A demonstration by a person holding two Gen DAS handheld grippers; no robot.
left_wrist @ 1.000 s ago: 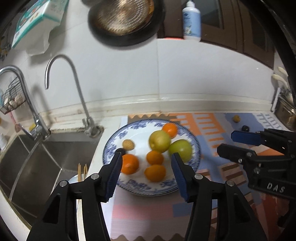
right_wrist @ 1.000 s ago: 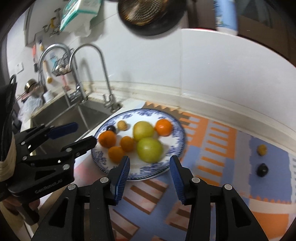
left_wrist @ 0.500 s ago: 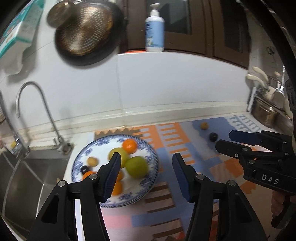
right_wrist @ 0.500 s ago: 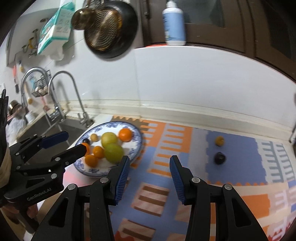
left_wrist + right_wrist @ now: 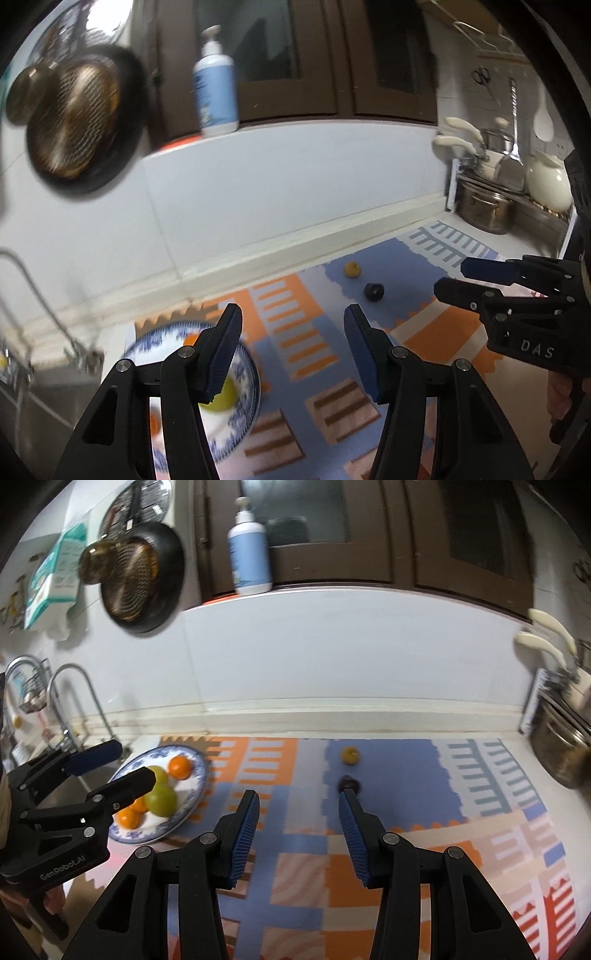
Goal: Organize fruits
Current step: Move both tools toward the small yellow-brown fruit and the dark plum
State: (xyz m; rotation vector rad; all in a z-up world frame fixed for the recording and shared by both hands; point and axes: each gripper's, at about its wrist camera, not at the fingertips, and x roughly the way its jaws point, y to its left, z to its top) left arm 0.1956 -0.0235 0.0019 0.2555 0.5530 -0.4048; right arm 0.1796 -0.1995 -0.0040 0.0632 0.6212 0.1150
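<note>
A blue-patterned plate (image 5: 195, 775) at the left holds oranges (image 5: 180, 767) and green fruits (image 5: 161, 800); it also shows in the left wrist view (image 5: 248, 384). A small yellow fruit (image 5: 350, 755) and a dark fruit (image 5: 348, 783) lie apart on the blue part of the mat, also in the left wrist view as the yellow fruit (image 5: 351, 269) and the dark fruit (image 5: 373, 291). My right gripper (image 5: 298, 834) is open and empty, its right fingertip just below the dark fruit. My left gripper (image 5: 291, 350) is open and empty, above the mat right of the plate.
A patterned foam mat (image 5: 406, 849) covers the counter. A sink with faucets (image 5: 74, 701) is at the far left. A steel pot (image 5: 561, 753) and a dish rack stand at the right. A pan (image 5: 140, 583) and a lotion bottle (image 5: 249, 554) are on the wall.
Both grippers have swung right and drawn back from the plate toward the two loose fruits. Both stay open and empty.
</note>
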